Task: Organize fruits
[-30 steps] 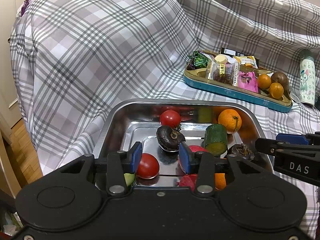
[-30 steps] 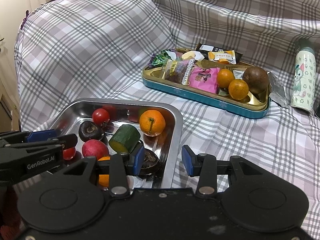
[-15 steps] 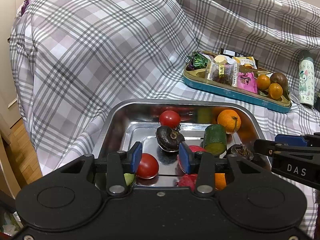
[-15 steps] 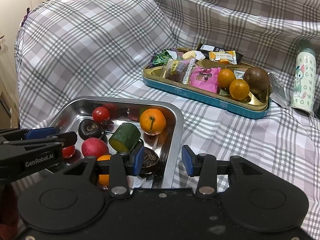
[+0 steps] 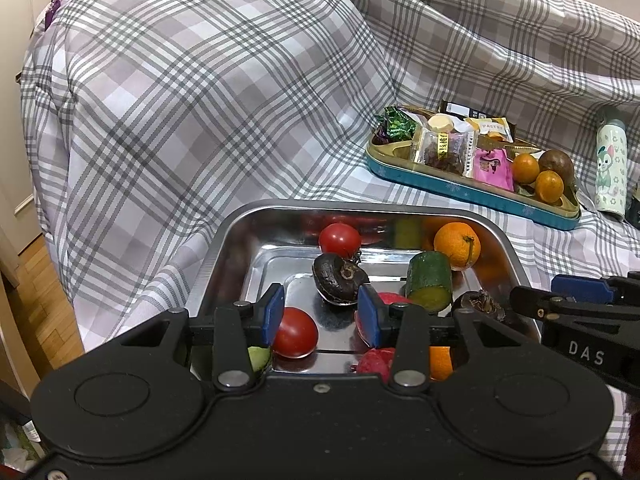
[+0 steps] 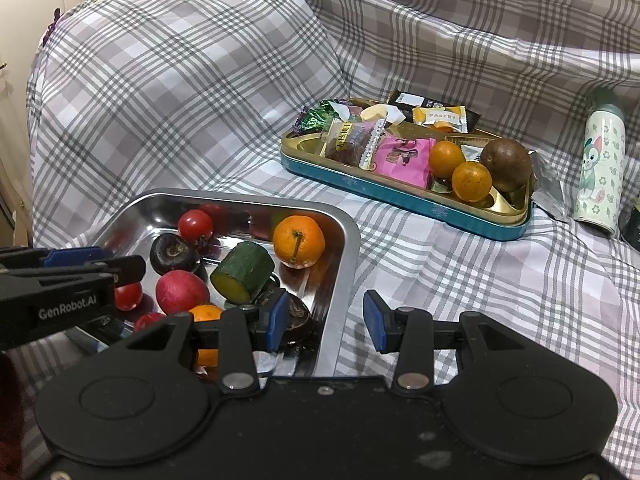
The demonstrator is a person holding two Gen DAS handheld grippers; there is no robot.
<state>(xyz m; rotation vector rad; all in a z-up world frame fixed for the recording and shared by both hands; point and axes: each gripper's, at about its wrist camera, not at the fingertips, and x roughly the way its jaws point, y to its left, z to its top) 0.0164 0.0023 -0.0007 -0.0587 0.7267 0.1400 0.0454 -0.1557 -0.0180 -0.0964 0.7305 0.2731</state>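
A steel tray (image 5: 224, 248) (image 6: 344, 240) on the plaid cloth holds tomatoes (image 5: 339, 239), an orange (image 5: 457, 245) (image 6: 298, 241), a green cucumber piece (image 5: 429, 286) (image 6: 242, 272), dark round fruits (image 5: 339, 284) and a red fruit (image 6: 181, 291). My left gripper (image 5: 322, 316) is open and empty, low over the tray's near edge. My right gripper (image 6: 326, 322) is open and empty, straddling the tray's right rim. A teal tin (image 6: 400, 196) further back holds two small oranges (image 6: 471, 181), a brown fruit (image 6: 505, 165) and snack packets.
A white patterned bottle (image 6: 600, 160) stands right of the tin. Plaid cloth rises in a hump behind the tray. Wooden floor (image 5: 36, 300) shows at the left edge.
Both grippers have drifted slightly; the scene has shifted a little in both views. Nothing was taken hold of or let go.
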